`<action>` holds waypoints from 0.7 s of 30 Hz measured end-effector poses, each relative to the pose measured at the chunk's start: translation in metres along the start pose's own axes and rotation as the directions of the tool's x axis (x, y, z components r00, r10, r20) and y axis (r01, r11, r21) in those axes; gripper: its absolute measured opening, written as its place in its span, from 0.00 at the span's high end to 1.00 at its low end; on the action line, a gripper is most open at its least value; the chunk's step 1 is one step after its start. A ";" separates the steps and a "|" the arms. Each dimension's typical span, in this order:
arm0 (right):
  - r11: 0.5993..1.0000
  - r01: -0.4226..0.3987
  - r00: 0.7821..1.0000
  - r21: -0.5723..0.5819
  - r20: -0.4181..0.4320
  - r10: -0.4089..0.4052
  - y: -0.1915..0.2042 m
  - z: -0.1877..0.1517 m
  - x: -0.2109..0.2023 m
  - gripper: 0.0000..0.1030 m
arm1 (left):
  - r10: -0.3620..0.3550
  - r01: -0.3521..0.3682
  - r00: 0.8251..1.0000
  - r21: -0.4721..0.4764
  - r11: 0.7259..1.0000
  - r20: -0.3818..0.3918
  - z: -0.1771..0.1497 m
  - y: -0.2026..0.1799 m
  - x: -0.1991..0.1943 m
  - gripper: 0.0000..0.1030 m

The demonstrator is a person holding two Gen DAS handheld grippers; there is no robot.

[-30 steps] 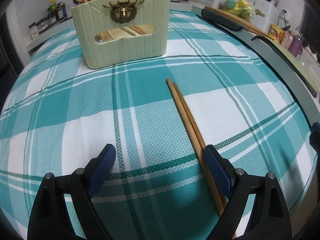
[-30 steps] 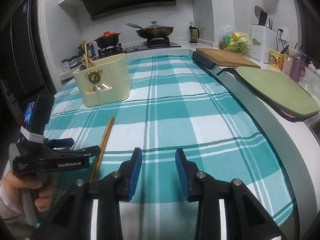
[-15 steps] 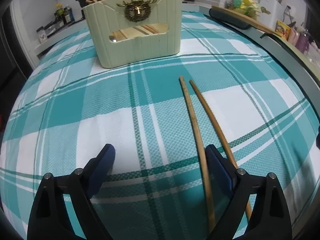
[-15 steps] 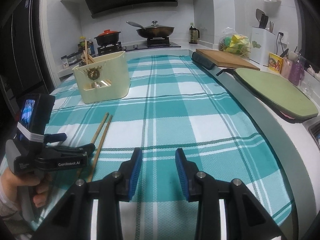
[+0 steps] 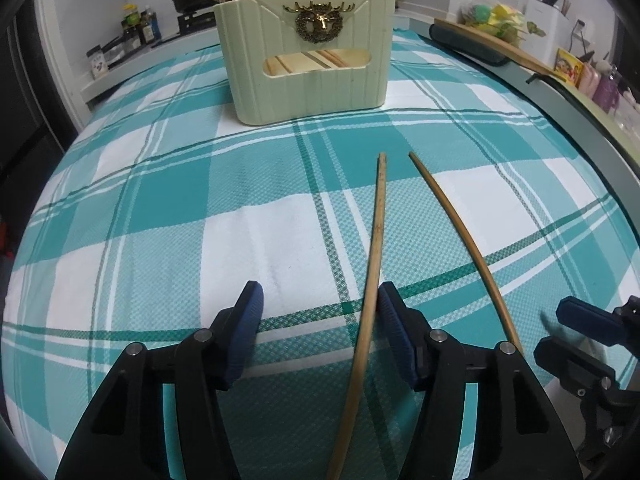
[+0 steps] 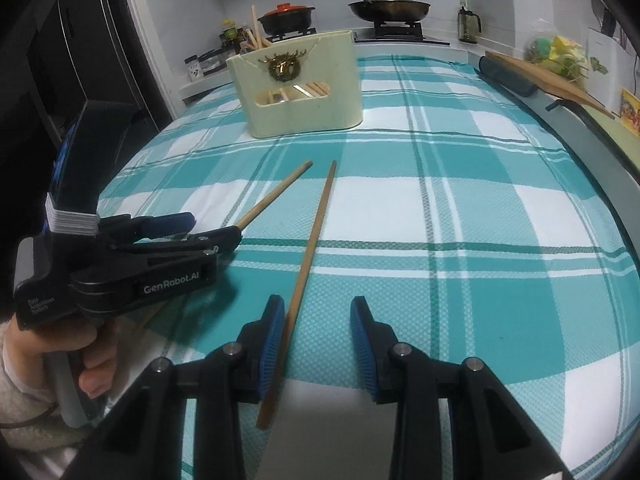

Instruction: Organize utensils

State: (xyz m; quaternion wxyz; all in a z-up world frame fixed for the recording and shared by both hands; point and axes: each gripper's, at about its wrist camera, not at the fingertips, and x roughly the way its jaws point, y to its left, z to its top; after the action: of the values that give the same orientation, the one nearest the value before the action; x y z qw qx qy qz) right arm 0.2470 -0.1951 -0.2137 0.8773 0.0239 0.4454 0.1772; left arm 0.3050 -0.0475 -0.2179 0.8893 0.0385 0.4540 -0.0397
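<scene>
Two wooden chopsticks lie splayed on the teal plaid cloth. The left chopstick (image 5: 374,264) (image 6: 272,198) runs between the fingers of my left gripper (image 5: 319,312) (image 6: 212,227), close beside the right pad (image 5: 394,320); the jaws are closing and do not pinch it. The right chopstick (image 5: 460,228) (image 6: 310,256) lies between the fingers of my right gripper (image 6: 318,332), next to the left pad (image 6: 272,336), with a gap to the other pad. A cream utensil holder (image 5: 308,76) (image 6: 300,92) with a gold deer emblem stands further back, several chopsticks inside.
A person's hand (image 6: 86,360) grips the left tool's handle. A wooden cutting board (image 6: 548,80) and a green mat (image 5: 600,116) lie along the right counter edge. Behind the holder, a red-lidded pot (image 6: 286,16) and a lidded pan (image 6: 390,6) sit on the stove.
The chopsticks, side by side before, have spread apart. My left jaws have narrowed around the left one. My right gripper dropped and swung left over the right chopstick.
</scene>
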 end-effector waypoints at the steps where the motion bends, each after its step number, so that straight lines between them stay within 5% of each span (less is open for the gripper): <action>1: 1.000 0.003 1.000 -0.010 -0.001 -0.003 0.002 0.001 0.000 0.66 | -0.001 0.001 1.000 0.000 1.000 0.001 0.000 0.001 0.000 0.40; 7: 0.996 0.024 1.000 -0.082 -0.011 -0.025 0.013 0.007 0.005 0.66 | -0.007 0.007 1.000 0.012 1.000 0.007 -0.002 0.001 -0.002 0.44; 10: 0.990 0.047 0.998 -0.134 -0.025 -0.050 0.023 0.007 0.015 0.66 | -0.009 0.008 1.000 0.021 1.000 0.012 -0.005 0.004 -0.006 0.64; 14: 0.982 0.107 0.993 -0.156 -0.030 -0.113 0.028 0.004 0.023 0.90 | -0.014 0.014 1.000 0.003 1.000 0.004 -0.012 0.015 -0.012 0.87; 21: 0.976 0.196 0.980 -0.090 -0.024 -0.199 0.007 0.000 0.013 0.93 | 0.007 -0.009 1.000 -0.082 0.997 -0.021 -0.029 0.045 -0.023 0.89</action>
State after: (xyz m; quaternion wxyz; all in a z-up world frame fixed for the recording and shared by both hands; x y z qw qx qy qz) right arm 0.2517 -0.1846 -0.2224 0.8833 -0.0618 0.4517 0.1088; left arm 0.2727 0.0013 -0.2144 0.8855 0.0042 0.4642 -0.0170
